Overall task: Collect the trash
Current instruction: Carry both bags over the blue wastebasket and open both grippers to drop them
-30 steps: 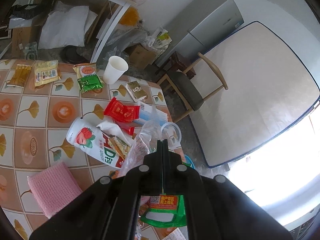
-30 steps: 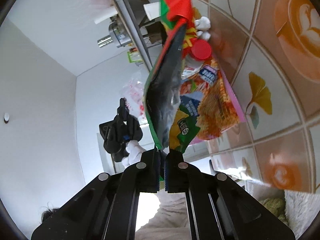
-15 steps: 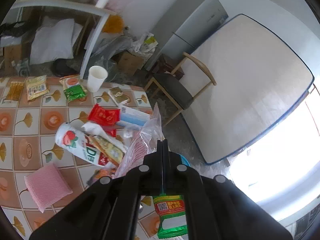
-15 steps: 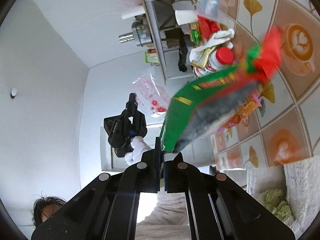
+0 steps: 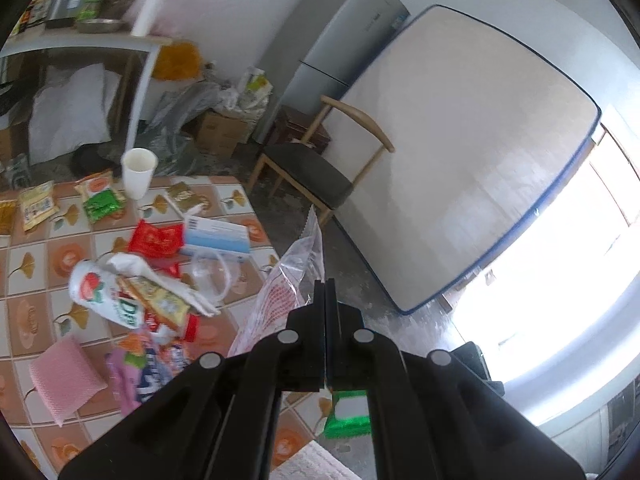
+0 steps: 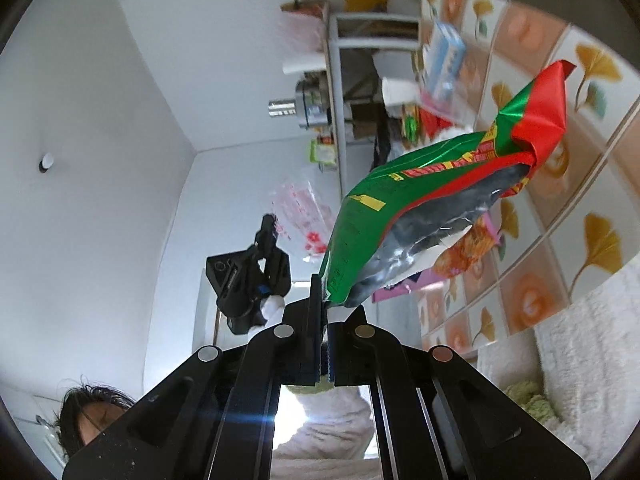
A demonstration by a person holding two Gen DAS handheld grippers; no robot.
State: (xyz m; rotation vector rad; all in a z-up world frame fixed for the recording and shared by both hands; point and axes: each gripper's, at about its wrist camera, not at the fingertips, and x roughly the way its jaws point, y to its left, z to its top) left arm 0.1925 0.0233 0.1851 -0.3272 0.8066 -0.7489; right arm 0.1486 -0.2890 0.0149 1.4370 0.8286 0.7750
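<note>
- Above the tiled table (image 5: 36, 316), my left gripper (image 5: 325, 282) has its jaws pinched on the edge of a clear plastic bag (image 5: 286, 284).
- Right gripper (image 6: 322, 280) is clamped on a green-and-red snack wrapper (image 6: 432, 200), lifted clear of the table.
- Bottle (image 5: 108, 300), cup (image 5: 138, 172), wrappers lie on the table.

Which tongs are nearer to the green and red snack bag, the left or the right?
Right. The right tongs are shut on the corner of the green and red snack bag. The left tongs are apart from it, shut on the clear plastic bag.
</note>
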